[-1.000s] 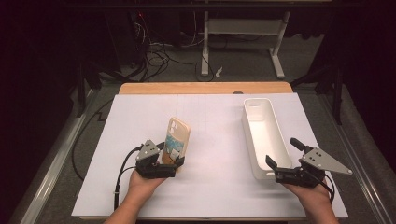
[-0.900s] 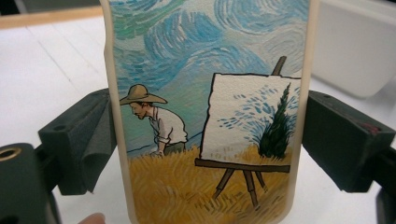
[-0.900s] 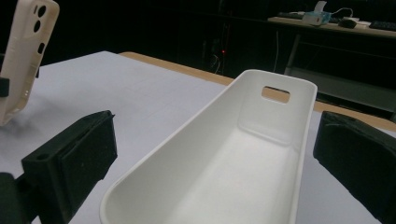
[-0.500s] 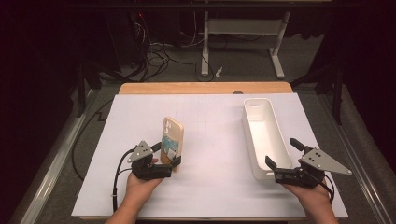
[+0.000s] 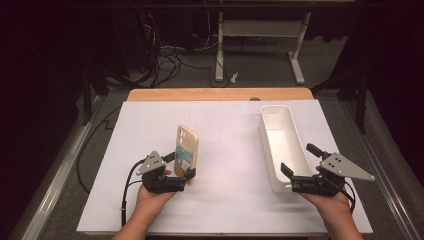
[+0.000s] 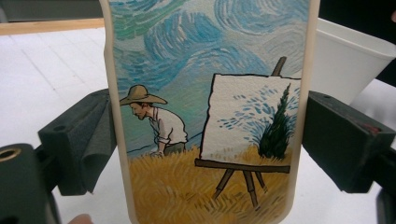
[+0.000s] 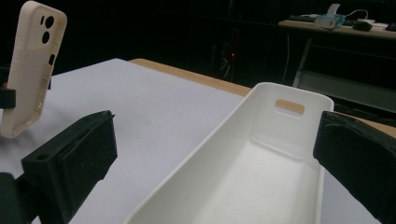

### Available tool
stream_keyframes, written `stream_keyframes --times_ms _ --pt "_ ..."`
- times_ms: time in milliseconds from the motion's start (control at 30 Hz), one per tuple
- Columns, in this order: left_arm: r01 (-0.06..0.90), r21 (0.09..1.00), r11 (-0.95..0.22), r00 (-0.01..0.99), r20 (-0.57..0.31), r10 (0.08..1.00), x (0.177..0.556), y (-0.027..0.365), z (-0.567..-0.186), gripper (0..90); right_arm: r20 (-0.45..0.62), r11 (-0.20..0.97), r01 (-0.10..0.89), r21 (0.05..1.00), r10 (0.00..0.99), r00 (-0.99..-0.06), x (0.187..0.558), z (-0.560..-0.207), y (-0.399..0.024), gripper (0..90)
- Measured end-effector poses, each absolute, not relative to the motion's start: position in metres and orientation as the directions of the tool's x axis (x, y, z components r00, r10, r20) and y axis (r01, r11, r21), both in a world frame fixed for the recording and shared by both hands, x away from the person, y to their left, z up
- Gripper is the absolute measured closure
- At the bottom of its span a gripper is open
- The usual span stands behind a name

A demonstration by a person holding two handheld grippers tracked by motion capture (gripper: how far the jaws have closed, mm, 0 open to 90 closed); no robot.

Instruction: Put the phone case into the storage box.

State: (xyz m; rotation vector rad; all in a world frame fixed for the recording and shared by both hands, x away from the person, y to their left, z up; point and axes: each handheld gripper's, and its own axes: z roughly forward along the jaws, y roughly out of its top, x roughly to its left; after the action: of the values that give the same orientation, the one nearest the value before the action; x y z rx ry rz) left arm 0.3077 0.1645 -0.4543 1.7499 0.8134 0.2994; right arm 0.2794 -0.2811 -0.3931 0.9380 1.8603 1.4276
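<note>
White-covered table (image 5: 230,130) in a dark room, cables on the floor beyond. A cream phone case (image 5: 187,151) with a painted field scene stands upright left of centre, clamped at both long edges by the left gripper (image 5: 179,172). The right gripper (image 5: 301,164) sits with jaws spread wide at the near end of a long white bin (image 5: 280,135), holding nothing.
</note>
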Motion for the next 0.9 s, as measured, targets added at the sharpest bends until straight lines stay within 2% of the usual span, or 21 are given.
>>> stream_keyframes --times_ms 900 --pt "0.343 0.924 -0.169 0.800 -0.193 0.568 0.305 0.158 -0.451 10.5 -0.016 0.153 0.168 0.974 0.785 -0.620 0.310 -0.359 -0.253 0.0"
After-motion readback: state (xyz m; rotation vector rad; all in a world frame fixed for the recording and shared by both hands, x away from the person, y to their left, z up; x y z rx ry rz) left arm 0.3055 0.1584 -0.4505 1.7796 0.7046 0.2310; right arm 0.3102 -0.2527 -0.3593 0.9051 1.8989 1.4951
